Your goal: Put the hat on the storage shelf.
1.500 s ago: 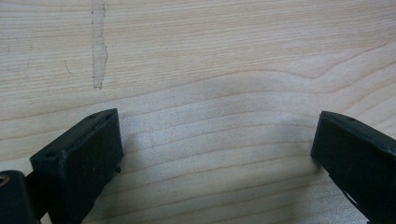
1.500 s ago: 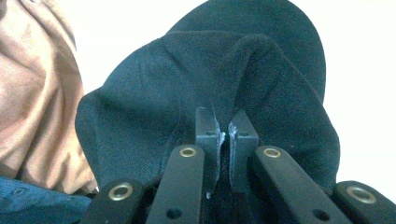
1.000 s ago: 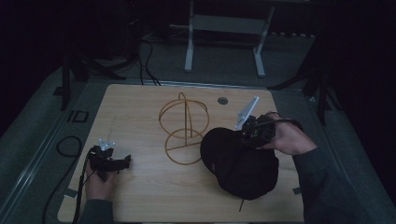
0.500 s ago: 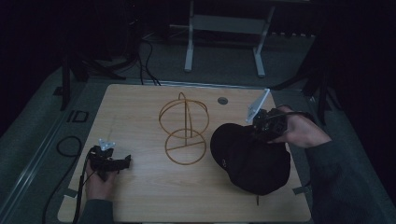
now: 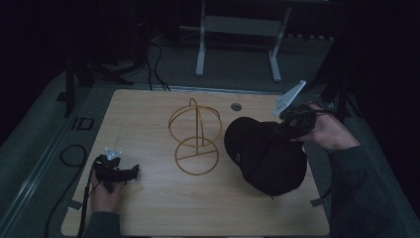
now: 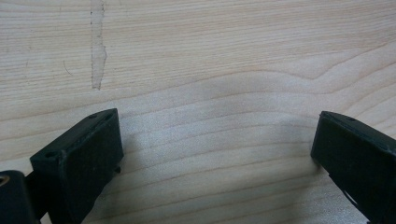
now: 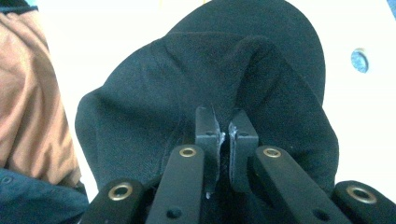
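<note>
Right now the right claw is pinching a fold of the black cap; in the right gripper view its jaws are standing almost together with a ridge of cloth caught between them. The cap is lying on the right half of the worktop, just beside the gold wire stand, apparently without touching it. That stand is sitting to the cap's left, so any move onto it would probably be running leftward from the right claw, the nearer of the two. The left claw is resting near the worktop's front left corner, well apart from both; its jaws are gaping wide over bare wood and gripping nothing.
</note>
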